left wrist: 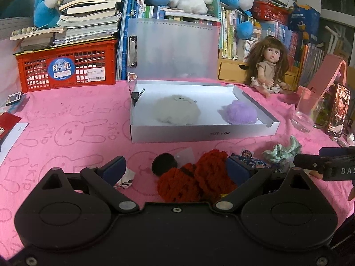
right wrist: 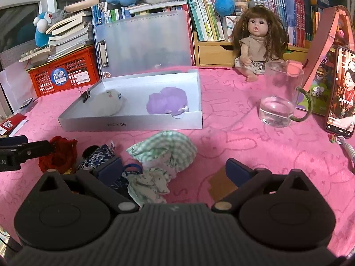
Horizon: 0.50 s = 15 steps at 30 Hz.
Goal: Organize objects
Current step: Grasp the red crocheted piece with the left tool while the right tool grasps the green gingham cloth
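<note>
Two plush toys are already lying in the white box (left wrist: 199, 133); the red knit piece (left wrist: 195, 181), the blue pouch (right wrist: 97, 157) and the green cloth (right wrist: 166, 150) are still waiting before it, both grippers' jaws gaping wide, empty.

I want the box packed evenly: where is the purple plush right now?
In both views the purple plush lies inside the white box, at its right end by the front wall, apart from the white plush to its left.

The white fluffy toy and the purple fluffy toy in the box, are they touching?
Apart. In the right wrist view, bare box floor shows plainly between the white fluffy toy and the purple fluffy toy.
</note>
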Motion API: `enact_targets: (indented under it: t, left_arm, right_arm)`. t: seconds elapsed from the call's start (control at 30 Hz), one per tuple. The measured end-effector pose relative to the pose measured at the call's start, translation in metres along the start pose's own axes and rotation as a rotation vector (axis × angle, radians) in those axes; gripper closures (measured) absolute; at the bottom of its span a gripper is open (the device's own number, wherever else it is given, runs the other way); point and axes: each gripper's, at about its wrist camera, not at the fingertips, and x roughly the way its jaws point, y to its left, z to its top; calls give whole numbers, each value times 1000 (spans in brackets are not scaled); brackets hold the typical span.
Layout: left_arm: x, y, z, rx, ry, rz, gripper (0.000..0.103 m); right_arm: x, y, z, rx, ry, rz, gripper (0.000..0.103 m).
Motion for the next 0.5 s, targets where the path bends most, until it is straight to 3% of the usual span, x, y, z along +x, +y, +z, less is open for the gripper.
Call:
enact_targets:
  t: [0.17, 0.3, 0.5]
  left_arm:
    - [-3, 0, -3, 12, -8, -9, 14]
    - [-3, -3, -4, 14, -4, -41, 27]
    - [5, -10, -8, 33, 19, -55, 29]
  right_arm:
    - [2, 1, 0, 3, -1, 6, 11]
    - [4, 3, -1, 5, 6, 7, 19]
    - [11, 5, -1, 11, 18, 18, 24]
